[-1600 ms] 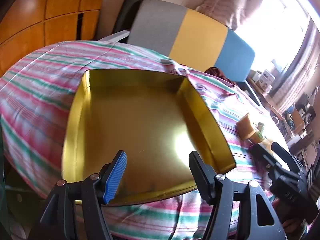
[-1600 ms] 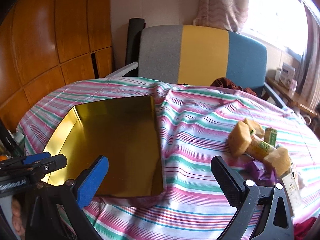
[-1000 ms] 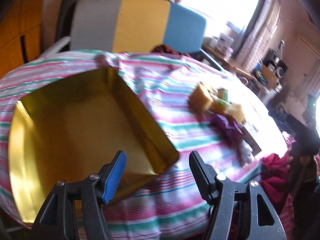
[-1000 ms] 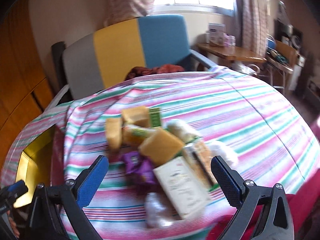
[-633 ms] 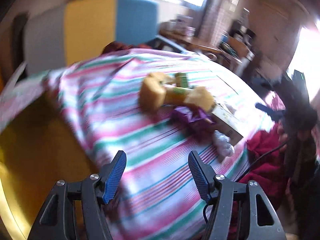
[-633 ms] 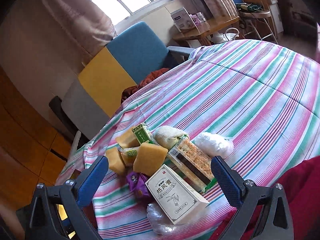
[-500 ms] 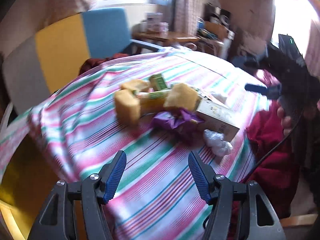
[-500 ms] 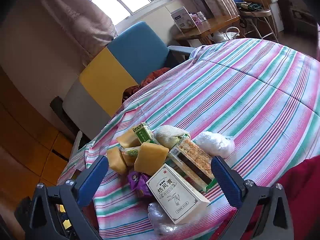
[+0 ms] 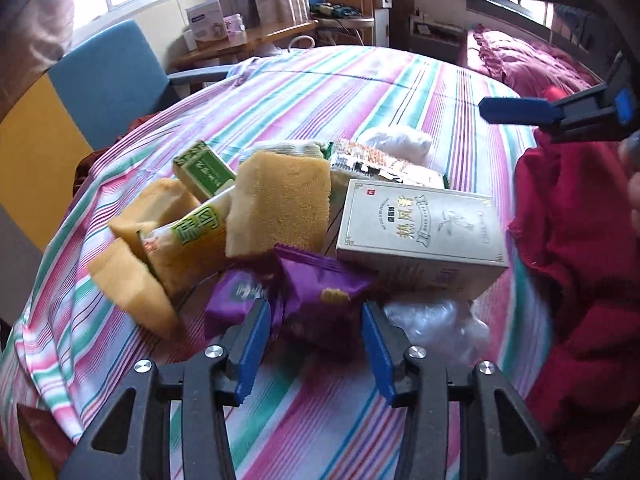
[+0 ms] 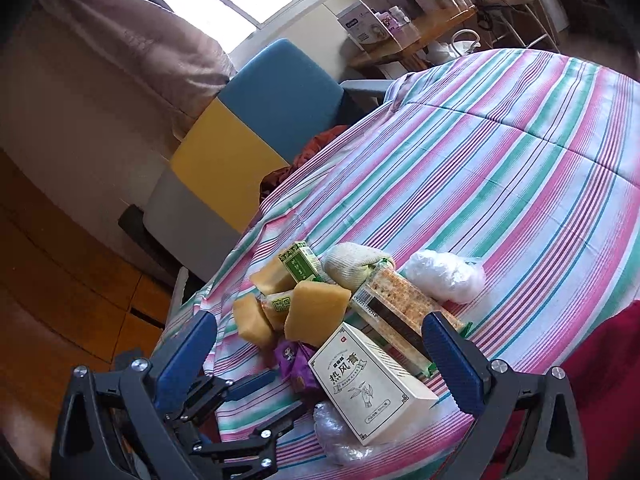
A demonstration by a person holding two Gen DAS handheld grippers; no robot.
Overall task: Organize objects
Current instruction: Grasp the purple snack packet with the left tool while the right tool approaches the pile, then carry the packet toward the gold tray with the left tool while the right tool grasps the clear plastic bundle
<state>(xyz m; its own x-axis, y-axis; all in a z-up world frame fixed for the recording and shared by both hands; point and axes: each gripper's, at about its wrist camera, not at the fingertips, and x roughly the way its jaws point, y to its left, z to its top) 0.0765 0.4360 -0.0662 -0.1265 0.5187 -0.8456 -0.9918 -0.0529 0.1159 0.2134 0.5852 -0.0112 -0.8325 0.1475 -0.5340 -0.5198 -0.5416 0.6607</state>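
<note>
A pile of items lies on the striped tablecloth. My left gripper (image 9: 312, 344) is open, its blue pads on either side of a purple snack packet (image 9: 320, 288), which also shows in the right wrist view (image 10: 294, 364). A white tea box (image 9: 420, 228) lies right of the packet, with yellow sponges (image 9: 280, 204), a small green box (image 9: 204, 172) and a cracker pack (image 9: 380, 164) behind. My right gripper (image 10: 320, 354) is open wide above the white tea box (image 10: 368, 384). The left gripper shows low left in that view (image 10: 256, 404).
A clear plastic bag (image 9: 436, 320) lies in front of the tea box, a white bag (image 10: 444, 276) behind the pile. Red cloth (image 9: 576, 248) lies at the table's right edge. A grey, yellow and blue chair (image 10: 248, 144) stands beyond the table.
The left gripper has swung away from the gold tin to the pile and closed in on the purple packet. The right gripper has turned to the pile and hovers above it.
</note>
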